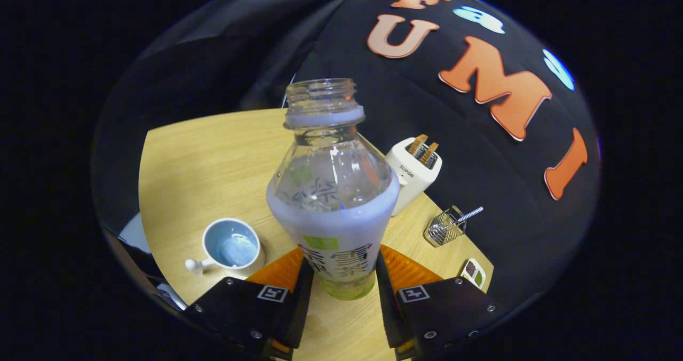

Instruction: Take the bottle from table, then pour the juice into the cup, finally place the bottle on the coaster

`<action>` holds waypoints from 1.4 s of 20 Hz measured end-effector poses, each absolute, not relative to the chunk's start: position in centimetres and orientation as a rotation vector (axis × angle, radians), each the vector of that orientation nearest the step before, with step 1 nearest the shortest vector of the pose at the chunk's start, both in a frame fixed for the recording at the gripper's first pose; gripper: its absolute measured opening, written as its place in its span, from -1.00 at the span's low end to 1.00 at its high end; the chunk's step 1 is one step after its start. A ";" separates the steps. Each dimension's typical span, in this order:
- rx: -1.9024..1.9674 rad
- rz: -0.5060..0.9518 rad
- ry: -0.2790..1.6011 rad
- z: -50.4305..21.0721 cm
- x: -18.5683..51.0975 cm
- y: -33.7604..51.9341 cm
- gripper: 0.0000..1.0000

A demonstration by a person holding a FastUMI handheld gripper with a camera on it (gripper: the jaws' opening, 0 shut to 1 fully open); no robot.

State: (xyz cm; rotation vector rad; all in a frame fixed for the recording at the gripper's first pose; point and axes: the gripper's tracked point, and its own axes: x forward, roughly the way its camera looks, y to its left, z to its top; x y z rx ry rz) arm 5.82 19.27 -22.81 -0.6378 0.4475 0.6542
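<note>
Both fingers of my gripper press against the lower sides of the bottle, one on each flank, so I have it clamped between them. That bottle is the landmark for everything else in my gripper view. It is clear plastic with its cap off and the threaded mouth open at the top; a pale label wraps its lower half and a greenish base shows just below the label, between my fingers. It leans a little off upright in my grasp, the neck tipped slightly to the left. I cannot tell whether its base touches the table or hangs just above it.

Left of the bottle and just ahead of my left finger stands the cup, pale blue inside, with a white handle sticking out on the side away from the bottle. Something pale sits in its bottom; I cannot tell what.

Right of the bottle and beyond it stands a white toaster with two browned slices poking out of its slots. Farther right of the bottle sits a small wire basket with a metal rod lying across its rim. Near the table's edge, right of my right finger, lies a small white dish with dark and green patches in it.
</note>
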 end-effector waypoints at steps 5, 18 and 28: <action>-0.380 0.576 0.470 -22.6 9.4 18.6 0.20; -0.054 0.446 0.584 -30.8 15.1 18.2 0.20; -0.098 0.417 0.583 -32.8 15.0 18.9 0.31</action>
